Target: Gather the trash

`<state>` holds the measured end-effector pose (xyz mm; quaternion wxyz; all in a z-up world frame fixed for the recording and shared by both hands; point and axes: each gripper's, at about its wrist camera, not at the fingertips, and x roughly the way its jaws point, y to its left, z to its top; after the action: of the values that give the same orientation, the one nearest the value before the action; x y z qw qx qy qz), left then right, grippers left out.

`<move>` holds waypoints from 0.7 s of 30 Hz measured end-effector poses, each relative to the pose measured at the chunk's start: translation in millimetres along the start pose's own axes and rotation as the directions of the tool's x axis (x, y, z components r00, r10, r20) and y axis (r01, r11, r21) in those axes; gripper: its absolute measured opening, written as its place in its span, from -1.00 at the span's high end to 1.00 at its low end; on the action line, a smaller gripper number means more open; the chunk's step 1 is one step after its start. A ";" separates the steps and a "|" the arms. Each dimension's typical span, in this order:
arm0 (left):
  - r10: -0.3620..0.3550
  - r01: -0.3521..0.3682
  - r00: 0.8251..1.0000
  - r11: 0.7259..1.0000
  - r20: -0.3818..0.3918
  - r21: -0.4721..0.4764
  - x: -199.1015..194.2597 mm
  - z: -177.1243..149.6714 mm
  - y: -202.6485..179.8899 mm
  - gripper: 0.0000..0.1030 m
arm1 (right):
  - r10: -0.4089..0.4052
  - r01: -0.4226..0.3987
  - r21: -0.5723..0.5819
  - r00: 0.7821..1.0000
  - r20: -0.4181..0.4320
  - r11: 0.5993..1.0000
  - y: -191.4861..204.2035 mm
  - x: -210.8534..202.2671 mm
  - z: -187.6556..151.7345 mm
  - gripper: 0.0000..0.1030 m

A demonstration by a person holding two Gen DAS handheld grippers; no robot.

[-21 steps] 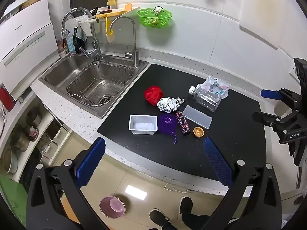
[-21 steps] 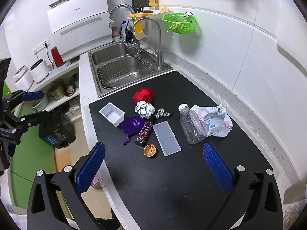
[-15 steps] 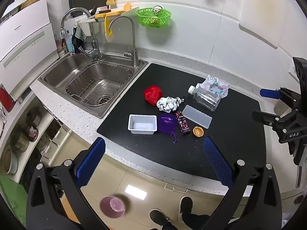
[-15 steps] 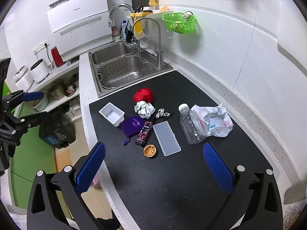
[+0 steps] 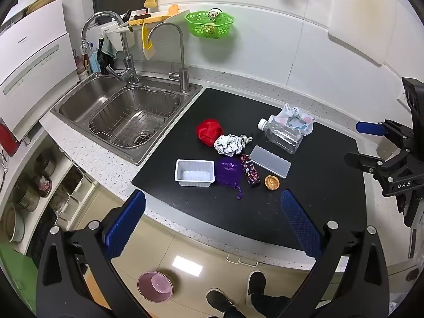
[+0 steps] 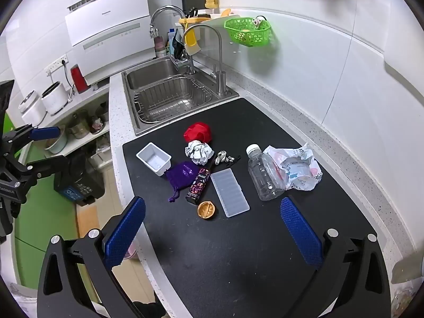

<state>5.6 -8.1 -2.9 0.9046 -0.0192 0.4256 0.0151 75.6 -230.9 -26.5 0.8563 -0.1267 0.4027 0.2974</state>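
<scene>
while trash litters the black mat (image 5: 265,212), left claw (image 5: 212,220) and right claw (image 6: 212,220) hang released

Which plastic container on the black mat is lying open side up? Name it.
The white tray, beside the purple pouch: its hollow faces upward. The clear bottle lies capped on its side; the flat translucent case is closed.

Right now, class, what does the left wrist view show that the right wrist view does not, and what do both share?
Only the left wrist view shows the pink bowl on the floor and the person's shoes. Only the right wrist view shows the two white cookers and the red kettle. Both share the sink, the green basket, the clear bottle and the white tray.
</scene>
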 end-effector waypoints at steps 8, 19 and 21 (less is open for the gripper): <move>0.000 0.000 1.000 1.000 0.002 -0.007 3.5 3.2 -5.5 -0.95 | -0.001 0.001 -0.003 1.000 0.001 1.000 -1.0 1.7 1.7 -0.89; 0.001 -0.001 1.000 1.000 0.003 -0.001 -1.7 -0.2 -12.3 -0.95 | -0.001 0.001 0.000 1.000 0.000 1.000 -1.3 2.3 1.4 -0.90; 0.000 0.000 1.000 1.000 0.002 0.001 -2.1 -0.2 -11.3 -0.95 | -0.001 0.001 0.001 1.000 0.000 1.000 -1.3 2.3 1.1 -0.89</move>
<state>4.6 -19.4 -1.1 0.9050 -0.0190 0.4246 0.0150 78.2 -230.5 -27.6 0.8565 -0.1265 0.4029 0.2969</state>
